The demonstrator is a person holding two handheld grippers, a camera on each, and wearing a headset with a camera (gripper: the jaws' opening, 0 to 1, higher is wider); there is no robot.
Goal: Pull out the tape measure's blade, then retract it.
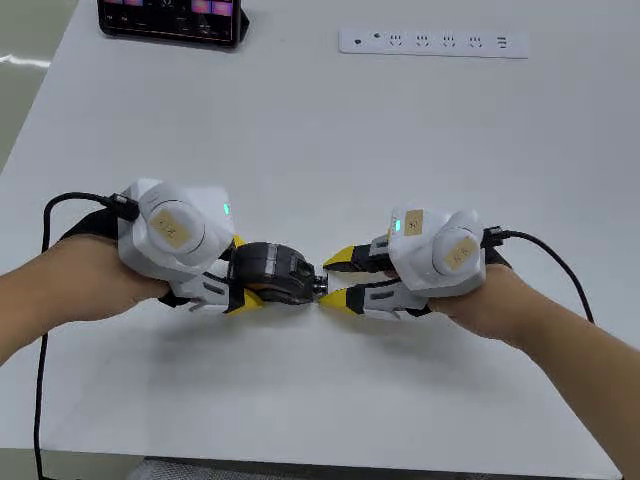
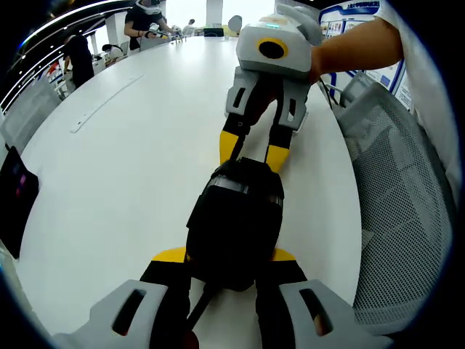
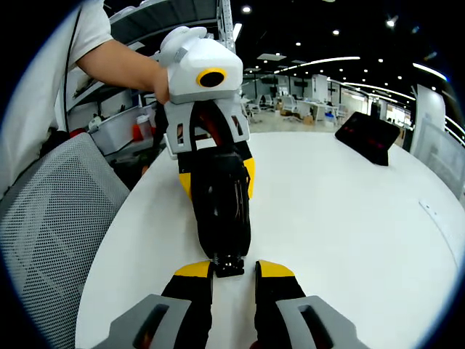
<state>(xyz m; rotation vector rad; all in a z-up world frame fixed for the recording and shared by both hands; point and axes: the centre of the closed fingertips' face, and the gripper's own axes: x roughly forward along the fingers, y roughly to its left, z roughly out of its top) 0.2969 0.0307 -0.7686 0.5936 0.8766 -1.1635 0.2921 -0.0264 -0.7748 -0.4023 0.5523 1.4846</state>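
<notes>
A black tape measure [image 1: 272, 272] lies on the white table [image 1: 300, 150], with my left gripper [image 1: 245, 275] shut on its case. In the left gripper view the case [image 2: 236, 218] sits between the yellow-tipped jaws of the left gripper [image 2: 227, 256]. My right gripper [image 1: 335, 280] faces it from the right, open, its yellow fingertips [image 1: 338, 258] on either side of the blade's end hook [image 1: 320, 283]. In the right gripper view the hook [image 3: 229, 265] sits in the gap of the right gripper [image 3: 234, 270], and no blade shows pulled out.
A white power strip [image 1: 432, 42] lies at the back of the table, and a dark tablet [image 1: 172, 20] stands at the back left. The table's front edge runs just below both hands. A grey mesh chair [image 2: 392, 218] stands beside the table.
</notes>
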